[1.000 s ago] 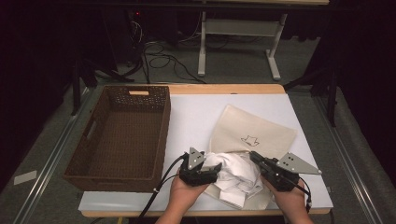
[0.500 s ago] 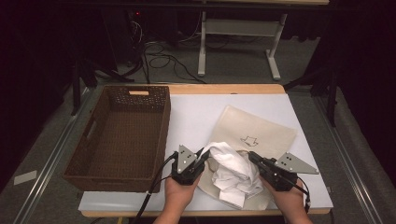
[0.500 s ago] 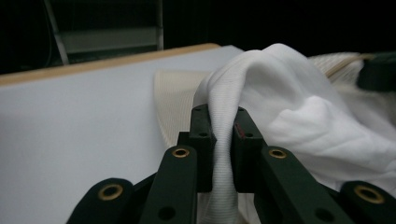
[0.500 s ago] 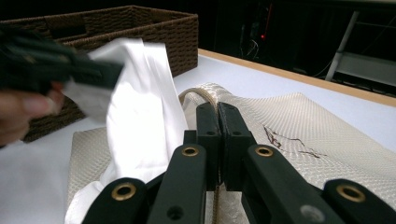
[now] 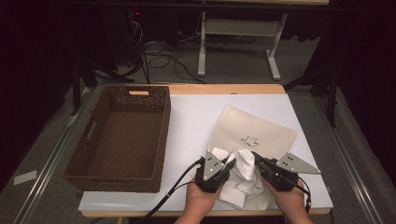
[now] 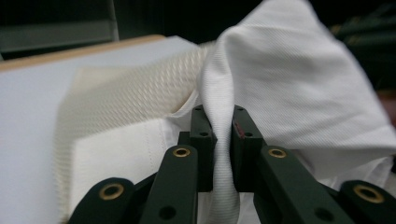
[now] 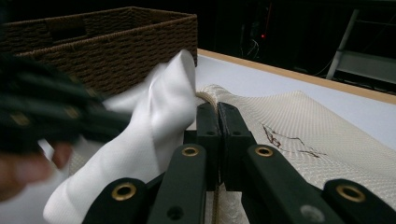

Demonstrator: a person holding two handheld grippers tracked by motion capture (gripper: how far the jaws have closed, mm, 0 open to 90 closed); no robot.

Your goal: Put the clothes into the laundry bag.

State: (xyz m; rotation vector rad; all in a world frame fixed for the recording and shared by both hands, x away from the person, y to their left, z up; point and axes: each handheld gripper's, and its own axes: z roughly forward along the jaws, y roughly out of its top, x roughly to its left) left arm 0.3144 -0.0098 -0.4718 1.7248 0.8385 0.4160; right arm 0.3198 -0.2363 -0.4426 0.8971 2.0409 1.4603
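White table [image 5: 196, 116] across the middle, brown wicker basket [image 5: 119, 135] along its left side. Right of centre, flat cream bag [image 5: 252, 133] with a small dark drawing. At the bag's near edge, bunched white cloth [image 5: 243, 175], lifted between both tools. Left gripper [image 5: 227, 164] just closed, pinching a fold of the white cloth. Right gripper [image 5: 256, 159] clenched on the cream bag's rim.

Black two-jaw grippers, left [image 5: 227, 164] and right [image 5: 258, 163], at lower centre: grey three-cornered plates, brass-ringed rivets, black cable trailing lower left.
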